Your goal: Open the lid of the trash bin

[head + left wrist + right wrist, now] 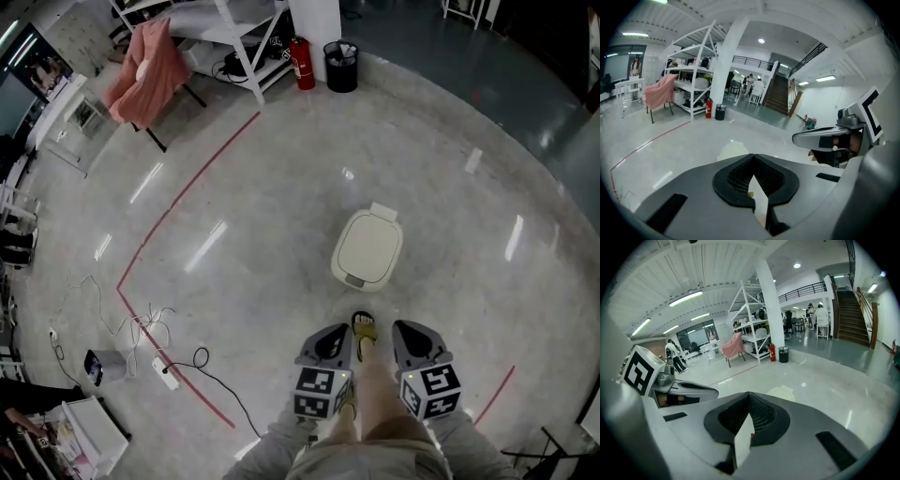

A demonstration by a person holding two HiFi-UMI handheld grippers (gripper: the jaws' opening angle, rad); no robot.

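Head view, whole trash bin (pixel 367 248), shut, gripper views, staircase (pixel 780 96), left gripper (pixel 753 161), right gripper (pixel 749 397), fingers together, empty

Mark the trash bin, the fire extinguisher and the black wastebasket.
trash bin (pixel 367 248): head view, centre of its closed top.
fire extinguisher (pixel 302 63): head view, red cylinder.
black wastebasket (pixel 341 77): head view, outer wall.

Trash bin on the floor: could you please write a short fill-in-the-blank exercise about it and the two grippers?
1. The lid of the white trash bin is ____.
2. The left gripper and the right gripper both have their jaws ____, with nothing between them.
3. The fire extinguisher beside the black basket is ____ in colour.
Missing words: closed; shut; red.
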